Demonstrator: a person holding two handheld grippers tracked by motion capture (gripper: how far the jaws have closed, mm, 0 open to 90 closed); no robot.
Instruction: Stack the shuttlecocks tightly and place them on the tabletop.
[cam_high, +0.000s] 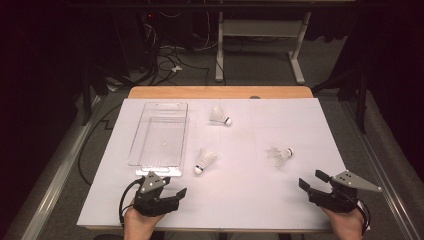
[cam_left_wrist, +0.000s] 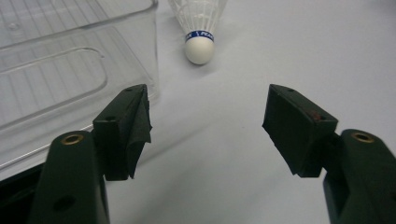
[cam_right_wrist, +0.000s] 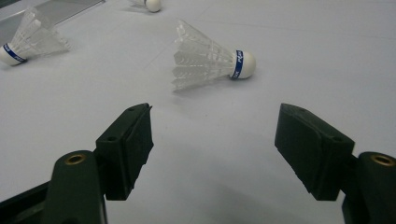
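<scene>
Three white shuttlecocks lie on the white table sheet: one at the back (cam_high: 220, 116), one beside the tray (cam_high: 205, 161) and one to the right (cam_high: 279, 155). A clear plastic tray (cam_high: 159, 106) sits left of centre with nothing in it. My left gripper (cam_high: 174, 185) rests by the tray's near corner, open, with nothing between its jaws. In the left gripper view (cam_left_wrist: 208, 100) the cork of the nearest shuttlecock (cam_left_wrist: 199, 42) points at me. My right gripper (cam_high: 311, 179) is open near the front right. A shuttlecock (cam_right_wrist: 210, 58) lies on its side just ahead of the right gripper (cam_right_wrist: 215, 116).
The clear tray wall (cam_left_wrist: 70, 70) stands close to my left jaw. Two more shuttlecocks (cam_right_wrist: 28, 39) (cam_right_wrist: 152, 4) lie farther off in the right gripper view. A wooden table edge (cam_high: 220, 92) borders the sheet at the back. Cables and a desk frame are on the floor beyond.
</scene>
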